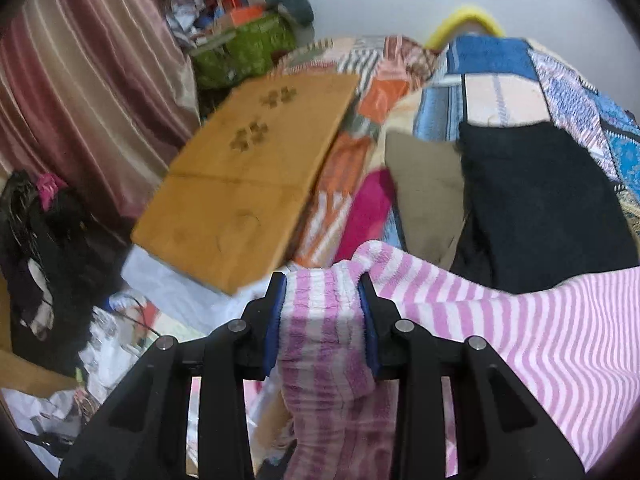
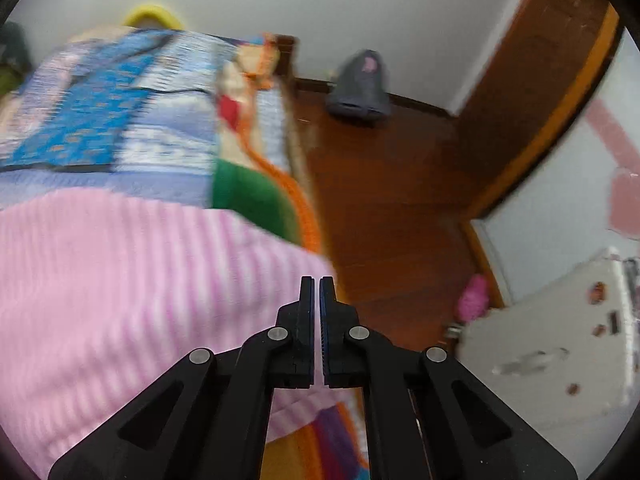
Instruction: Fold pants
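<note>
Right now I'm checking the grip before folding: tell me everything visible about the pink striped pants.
The pink striped pants are soft, fleecy-looking fabric in pink and white bands. A bunched, gathered end is pinched between the left gripper pads and hangs below them; the rest spreads over the patchwork bedspread. The right gripper is shut, apparently empty, at their edge.

A messy bedroom with a big bed

The bed point(image 1: 500, 92) has a patchwork cover in many colours. On its left side lies a flat wooden board point(image 1: 244, 176). Left of the bed hangs a striped reddish curtain point(image 1: 80, 92). Behind the bed is a plain white wall point(image 2: 320, 8). Right of the bed is a dark brown wooden floor point(image 2: 384, 200).
</note>
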### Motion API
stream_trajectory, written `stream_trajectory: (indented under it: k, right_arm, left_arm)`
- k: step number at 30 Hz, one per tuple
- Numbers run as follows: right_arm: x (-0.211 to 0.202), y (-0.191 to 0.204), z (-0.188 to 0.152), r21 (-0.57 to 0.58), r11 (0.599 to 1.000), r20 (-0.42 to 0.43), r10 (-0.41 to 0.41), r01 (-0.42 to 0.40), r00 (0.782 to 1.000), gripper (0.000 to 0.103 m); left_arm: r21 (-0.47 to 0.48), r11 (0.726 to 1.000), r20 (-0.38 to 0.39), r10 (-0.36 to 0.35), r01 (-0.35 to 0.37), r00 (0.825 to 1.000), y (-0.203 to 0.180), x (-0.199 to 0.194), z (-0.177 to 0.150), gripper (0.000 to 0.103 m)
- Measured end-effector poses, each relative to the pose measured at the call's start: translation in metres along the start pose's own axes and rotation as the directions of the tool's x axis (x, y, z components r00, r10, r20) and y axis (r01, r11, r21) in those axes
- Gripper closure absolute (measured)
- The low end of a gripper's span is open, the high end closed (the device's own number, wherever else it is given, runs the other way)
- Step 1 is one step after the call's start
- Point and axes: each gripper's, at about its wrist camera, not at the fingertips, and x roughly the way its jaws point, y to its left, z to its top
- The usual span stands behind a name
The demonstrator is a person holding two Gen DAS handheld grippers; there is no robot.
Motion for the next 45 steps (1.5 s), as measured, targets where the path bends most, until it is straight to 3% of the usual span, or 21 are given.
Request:
stream_trajectory:
  k: [4,10,11,13,14,16,18,21,24,26,29,34,38,40,45]
  right_arm:
    - [-0.005,-0.007,0.002,0.023,1.0,0.041,0.007,-0.008,0.999,0.052]
    - [0.028,-0.012,0.033,0.086,0.994,0.027,0.061,-0.063,0.998,0.05]
    - [0.035,-0.011,0.038,0.089,0.993,0.021,0.078,-0.08,0.997,0.047]
    - [0.042,-0.005,0.039,0.087,0.989,0.004,0.122,-0.122,0.992,0.028]
    - [0.052,0.0,0.041,0.08,0.988,-0.015,0.133,-0.131,0.991,0.025]
    - [0.067,0.01,0.034,0.071,0.987,-0.075,0.149,-0.144,0.986,0.026]
    - [0.071,0.008,0.021,0.128,0.976,-0.07,0.188,-0.178,0.98,0.026]
    - [0.066,-0.003,0.005,0.199,0.937,-0.056,0.305,-0.288,0.951,0.057]
    - [0.049,0.005,-0.002,0.122,0.955,-0.045,0.279,-0.272,0.959,0.086]
    - [0.036,0.011,-0.003,0.075,0.971,-0.027,0.227,-0.225,0.973,0.088]
    - [0.011,0.007,-0.001,0.054,0.989,0.066,0.137,-0.14,0.988,0.088]
    - [-0.017,-0.025,0.014,0.154,0.981,0.189,0.087,-0.117,0.978,0.088]
    - [-0.021,-0.019,0.028,0.142,0.988,0.231,0.019,-0.053,0.973,0.088]
    - [-0.016,-0.015,0.029,0.145,0.989,0.214,0.011,-0.042,0.977,0.088]
    - [0.018,-0.008,0.011,0.121,0.993,0.043,0.013,-0.018,0.999,0.085]
  left_arm:
    - [0.008,1.0,-0.033,-0.001,0.001,0.999,-0.006,0.022,-0.008,0.069]
    - [0.012,1.0,-0.076,0.009,-0.008,0.997,-0.014,0.046,-0.015,0.068]
    - [0.011,1.0,-0.082,0.008,-0.007,0.997,-0.015,0.049,-0.016,0.068]
    - [0.02,1.0,-0.09,0.015,-0.013,0.996,-0.019,0.054,-0.019,0.068]
    - [0.028,0.999,-0.092,0.02,-0.018,0.996,-0.02,0.054,-0.02,0.068]
    - [0.04,0.999,-0.086,0.029,-0.025,0.996,-0.023,0.054,-0.021,0.068]
    - [0.044,0.999,-0.073,0.028,-0.025,0.997,-0.024,0.05,-0.022,0.068]
    - [0.028,0.999,-0.065,0.022,-0.02,0.998,-0.021,0.044,-0.024,0.068]
    - [0.014,1.0,-0.066,0.02,-0.019,0.998,-0.018,0.04,-0.027,0.068]
    - [0.001,1.0,-0.06,0.022,-0.022,0.998,-0.014,0.035,-0.028,0.068]
    - [-0.015,1.0,-0.033,0.026,-0.027,0.999,-0.009,0.023,-0.025,0.068]
    - [-0.016,1.0,0.024,0.025,-0.024,0.999,-0.005,-0.001,-0.014,0.068]
    - [-0.023,1.0,0.069,0.012,-0.011,0.998,-0.008,-0.014,-0.005,0.068]
    - [-0.014,1.0,0.077,0.02,-0.019,0.997,-0.011,-0.014,-0.006,0.068]
    - [-0.008,1.0,0.018,0.014,-0.014,1.0,-0.009,0.004,-0.012,0.068]
